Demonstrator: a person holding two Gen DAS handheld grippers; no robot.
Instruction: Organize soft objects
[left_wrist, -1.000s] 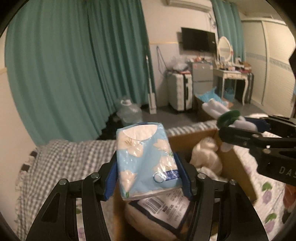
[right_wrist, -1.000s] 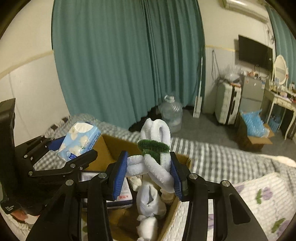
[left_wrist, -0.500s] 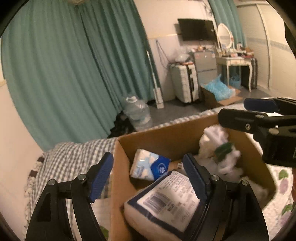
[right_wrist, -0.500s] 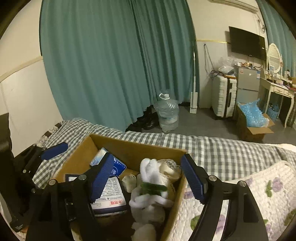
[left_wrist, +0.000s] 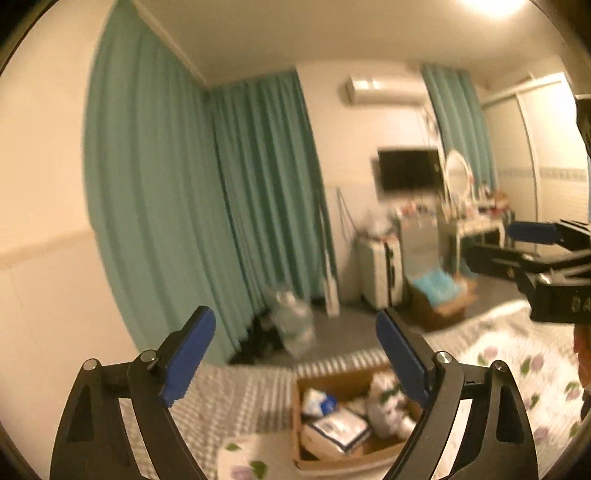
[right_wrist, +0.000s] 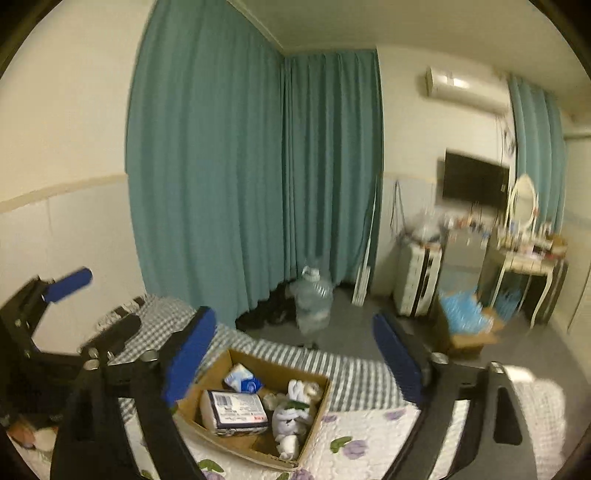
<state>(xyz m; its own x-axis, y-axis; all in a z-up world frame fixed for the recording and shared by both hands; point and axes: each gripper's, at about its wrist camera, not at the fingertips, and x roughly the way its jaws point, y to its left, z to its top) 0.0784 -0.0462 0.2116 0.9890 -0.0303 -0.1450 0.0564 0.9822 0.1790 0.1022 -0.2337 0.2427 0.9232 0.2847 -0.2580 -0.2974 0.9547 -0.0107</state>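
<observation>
A cardboard box (right_wrist: 314, 417) sits on the bed and holds a blue tissue pack (right_wrist: 242, 381), a large white packet (right_wrist: 234, 411) and a white-and-green plush toy (right_wrist: 291, 415). The box also shows in the left wrist view (left_wrist: 295, 421), with the tissue pack (left_wrist: 317, 400) inside. My left gripper (left_wrist: 295, 356) is open and empty, well above the box. My right gripper (right_wrist: 291, 363) is open and empty, also raised above the box. Each gripper shows at the edge of the other's view.
The bed has a grey checked sheet (right_wrist: 354, 373) and a floral quilt (right_wrist: 369, 435). Teal curtains (right_wrist: 240, 184) hang behind. A water jug (right_wrist: 314, 299), a suitcase (right_wrist: 417, 280), a floor box of blue items (right_wrist: 465, 321) and a dressing table (right_wrist: 528, 266) stand beyond the bed.
Both grippers opened and dropped the tissue pack and the plush toy into the box, then rose and pulled back, so the box now looks small and far below.
</observation>
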